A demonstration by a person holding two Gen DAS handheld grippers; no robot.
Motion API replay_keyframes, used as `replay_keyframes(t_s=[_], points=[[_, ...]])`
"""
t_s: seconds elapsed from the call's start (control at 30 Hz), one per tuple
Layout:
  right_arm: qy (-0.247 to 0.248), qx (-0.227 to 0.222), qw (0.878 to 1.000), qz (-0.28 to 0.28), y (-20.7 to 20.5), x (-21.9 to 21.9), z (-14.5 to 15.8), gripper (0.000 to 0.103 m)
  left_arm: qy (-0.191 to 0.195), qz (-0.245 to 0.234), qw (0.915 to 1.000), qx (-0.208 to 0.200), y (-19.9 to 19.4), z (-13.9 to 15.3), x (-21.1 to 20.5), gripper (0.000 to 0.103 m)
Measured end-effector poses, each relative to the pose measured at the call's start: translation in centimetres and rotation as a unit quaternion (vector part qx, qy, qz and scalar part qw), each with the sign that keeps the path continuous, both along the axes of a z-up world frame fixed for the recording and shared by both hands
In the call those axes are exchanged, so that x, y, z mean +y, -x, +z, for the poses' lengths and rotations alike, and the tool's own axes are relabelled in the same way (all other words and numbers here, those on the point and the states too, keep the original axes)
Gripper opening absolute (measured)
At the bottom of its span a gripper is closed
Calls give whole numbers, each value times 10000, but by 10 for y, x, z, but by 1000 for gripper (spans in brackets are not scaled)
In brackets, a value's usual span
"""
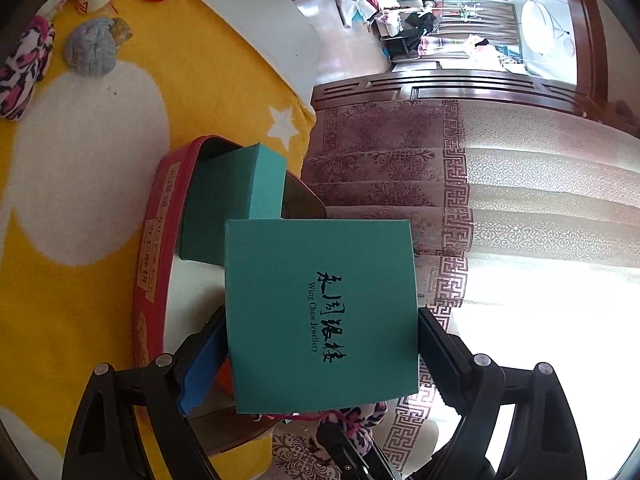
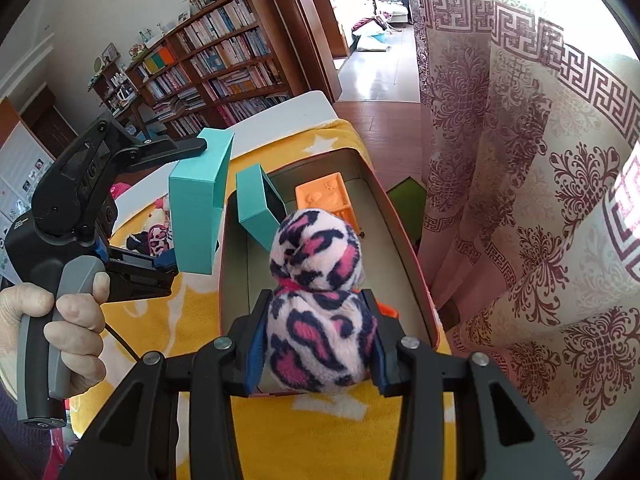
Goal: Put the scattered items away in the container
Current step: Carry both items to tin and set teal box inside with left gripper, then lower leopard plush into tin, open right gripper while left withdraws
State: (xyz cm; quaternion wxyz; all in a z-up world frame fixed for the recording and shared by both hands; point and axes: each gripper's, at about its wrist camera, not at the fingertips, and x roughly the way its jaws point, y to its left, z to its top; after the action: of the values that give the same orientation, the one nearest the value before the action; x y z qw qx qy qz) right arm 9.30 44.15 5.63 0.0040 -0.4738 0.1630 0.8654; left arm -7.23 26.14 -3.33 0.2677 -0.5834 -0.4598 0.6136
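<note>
Right then, the left gripper (image 1: 322, 334) pinched 1 teal box (image 1: 322, 312) above the red tin (image 1: 154, 248), while the right gripper (image 2: 318, 344) squeezed a leopard-print sock ball (image 2: 318, 300) over its near end.
</note>
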Motion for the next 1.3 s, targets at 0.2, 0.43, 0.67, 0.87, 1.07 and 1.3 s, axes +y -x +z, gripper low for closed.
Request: replay_keyframes(t_s=[0.2, 0.43, 0.67, 0.87, 1.07, 1.3], points=[[17, -55, 9999, 111, 4, -5, -4, 45, 69, -58, 9998, -189, 0, -12, 3, 102], [45, -96, 9997, 210, 5, -12, -7, 45, 547, -241, 9980, 181, 1, 8, 2, 102], [121, -98, 9988, 460, 5, -29, -6, 45, 983, -173, 9945, 307, -9, 18, -24, 102], [208, -200, 9970, 721, 7, -49, -12, 45, 1113, -37, 9935, 229, -22, 18, -51, 102], [288, -334, 9951, 882, 23, -67, -25, 46, 1395, 200, 9897, 234, -37, 21, -87, 102], [46, -247, 9968, 758, 40, -73, -25, 66, 1940, 343, 9794, 452, -53, 31, -120, 102]])
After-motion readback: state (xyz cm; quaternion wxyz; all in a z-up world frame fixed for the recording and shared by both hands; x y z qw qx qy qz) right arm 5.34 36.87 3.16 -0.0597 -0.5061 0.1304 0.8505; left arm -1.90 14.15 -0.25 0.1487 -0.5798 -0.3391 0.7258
